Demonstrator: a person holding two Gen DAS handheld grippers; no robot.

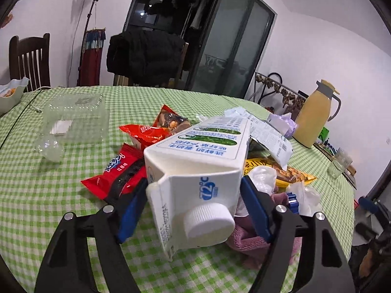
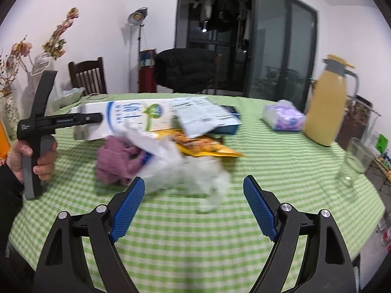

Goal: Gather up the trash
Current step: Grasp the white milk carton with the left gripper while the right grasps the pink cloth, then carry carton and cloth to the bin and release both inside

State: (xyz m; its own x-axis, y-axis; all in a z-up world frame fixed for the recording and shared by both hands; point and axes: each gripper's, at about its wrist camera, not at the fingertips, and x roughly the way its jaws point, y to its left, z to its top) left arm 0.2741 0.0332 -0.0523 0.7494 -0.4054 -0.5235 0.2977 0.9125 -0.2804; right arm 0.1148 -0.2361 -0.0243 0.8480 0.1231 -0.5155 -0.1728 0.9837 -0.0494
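Green-checked bench (image 2: pixel 220 256), dining room behind. Left gripper (image 1: pixel 193 207): milk carton (image 1: pixel 195 171) lies between its blue fingers (image 1: pixel 254 210), capped end nearest, long axis running away toward the wrapper pile; whether the pads press yet, I cannot tell. Right gripper (image 2: pixel 193 207): fingers spread, empty, angled down at crumpled clear plastic (image 2: pixel 195 178) just ahead. Yellow thermos jug (image 2: pixel 325 102) far right.

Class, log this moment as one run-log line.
left claw: around milk carton | right claw: open, empty | plastic wrap: ahead
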